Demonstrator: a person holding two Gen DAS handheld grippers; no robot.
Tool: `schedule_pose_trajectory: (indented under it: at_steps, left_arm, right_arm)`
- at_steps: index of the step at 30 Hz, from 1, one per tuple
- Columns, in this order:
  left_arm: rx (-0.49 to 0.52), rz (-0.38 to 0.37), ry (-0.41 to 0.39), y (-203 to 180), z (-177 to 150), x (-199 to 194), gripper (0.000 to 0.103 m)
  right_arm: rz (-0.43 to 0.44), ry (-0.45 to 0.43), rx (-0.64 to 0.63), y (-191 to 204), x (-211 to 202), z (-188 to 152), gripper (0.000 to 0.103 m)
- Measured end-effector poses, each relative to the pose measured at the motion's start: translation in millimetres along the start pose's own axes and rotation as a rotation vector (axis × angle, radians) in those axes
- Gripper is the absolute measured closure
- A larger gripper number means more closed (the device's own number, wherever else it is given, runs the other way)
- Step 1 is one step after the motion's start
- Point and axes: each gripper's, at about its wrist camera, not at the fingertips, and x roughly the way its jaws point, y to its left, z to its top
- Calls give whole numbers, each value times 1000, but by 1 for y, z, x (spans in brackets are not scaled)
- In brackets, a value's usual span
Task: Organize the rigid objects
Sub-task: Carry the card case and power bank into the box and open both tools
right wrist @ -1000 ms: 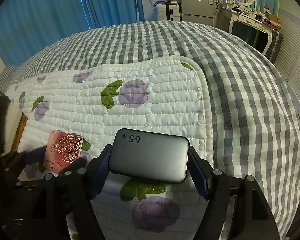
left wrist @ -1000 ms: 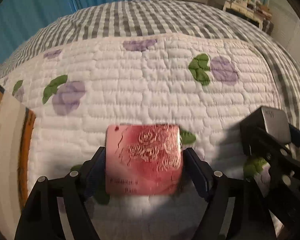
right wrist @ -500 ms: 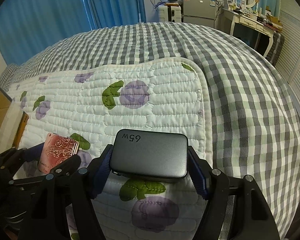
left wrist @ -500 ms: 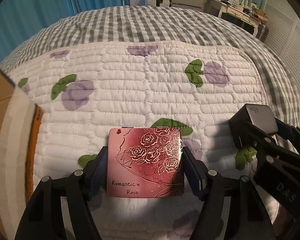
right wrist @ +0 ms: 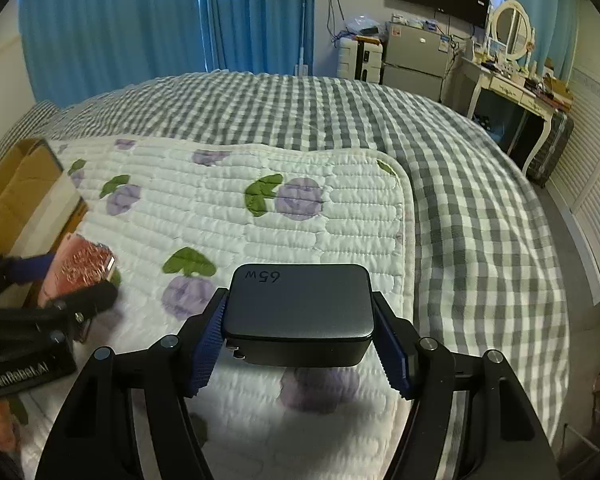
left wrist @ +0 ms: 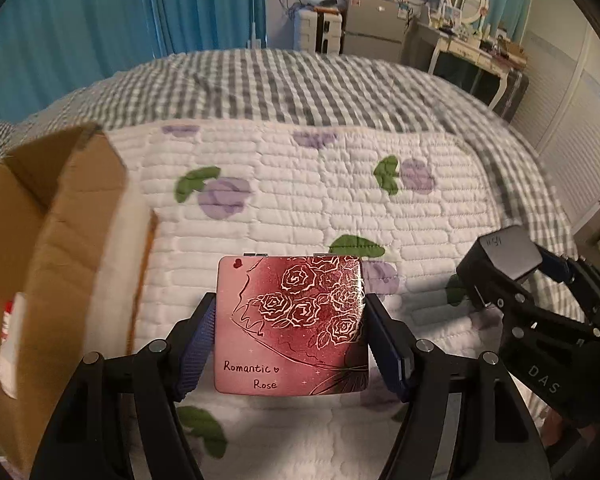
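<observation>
Both loads are mid-carry above the bed (right wrist: 480,200): left gripper (left wrist: 288,320) jaws clamp the rose case (left wrist: 290,320), right gripper (right wrist: 300,320) jaws clamp the grey charger (right wrist: 300,304) (marked 65W). Next, likely lowering each into the cardboard box (left wrist: 60,240).

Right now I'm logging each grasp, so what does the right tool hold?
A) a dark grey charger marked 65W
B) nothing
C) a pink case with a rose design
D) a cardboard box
A: the right tool is shut on the grey charger, whose top reads 65W.
</observation>
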Motion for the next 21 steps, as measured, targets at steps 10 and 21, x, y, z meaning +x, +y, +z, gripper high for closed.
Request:
schedule_pose_trajectory:
  at_steps: [10,21]
  left_arm:
    - [3,-43,-146,32,30,-78,31]
    - [-25,20,-254,116,45,-145,31]
  right_arm:
    - [22,-54,-1,16,-61,20,36]
    - [114,-216,-122,101,-138,91,36]
